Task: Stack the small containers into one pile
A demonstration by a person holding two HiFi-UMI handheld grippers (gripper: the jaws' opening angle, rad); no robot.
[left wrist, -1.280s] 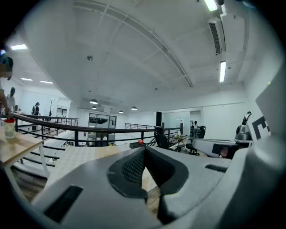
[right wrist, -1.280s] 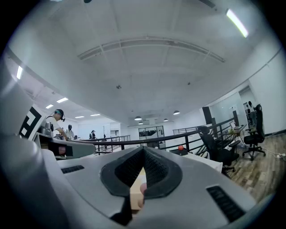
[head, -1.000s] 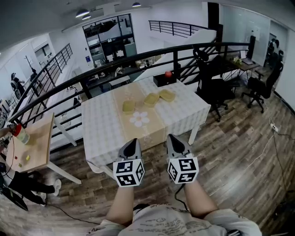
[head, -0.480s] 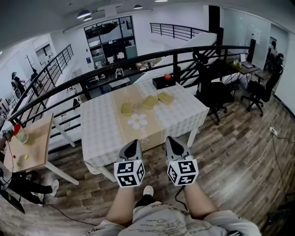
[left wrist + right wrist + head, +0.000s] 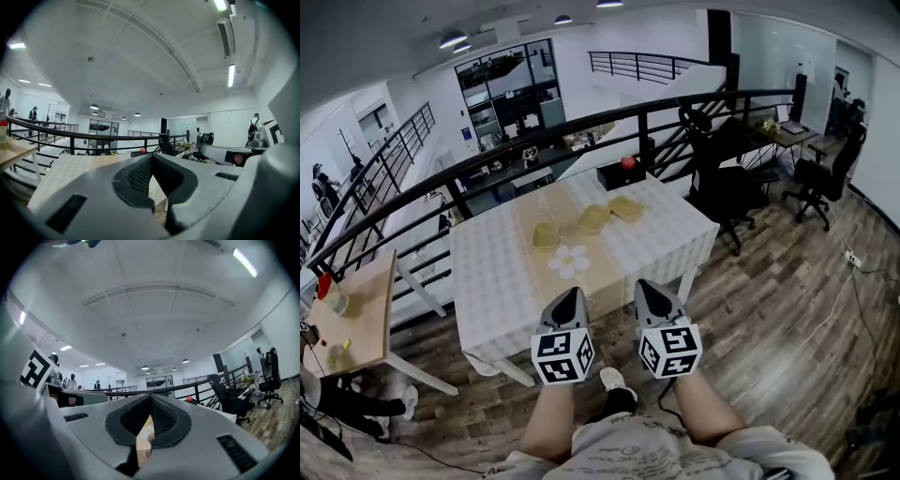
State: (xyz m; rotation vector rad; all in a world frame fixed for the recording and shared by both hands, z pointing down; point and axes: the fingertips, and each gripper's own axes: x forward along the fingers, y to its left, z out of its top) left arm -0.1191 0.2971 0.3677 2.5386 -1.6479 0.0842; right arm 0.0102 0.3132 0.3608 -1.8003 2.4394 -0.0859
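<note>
Containers [image 5: 592, 218] lie upper centre on the worktop [image 5: 487, 281], well apart from the left hand-held gripper [image 5: 568, 302] and right hand-held gripper [image 5: 650, 292], both pinched closed, empty; best step closer, then open one.

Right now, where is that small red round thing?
In the head view the red round thing sits on a black box at the table's far edge, right of centre, just beyond the rightmost yellow container.

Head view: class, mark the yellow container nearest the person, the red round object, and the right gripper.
yellow container nearest the person [image 5: 546, 236], head view, middle of its top.
red round object [image 5: 628, 162], head view, its centre.
right gripper [image 5: 645, 285], head view, at its closed jaw tips.
</note>
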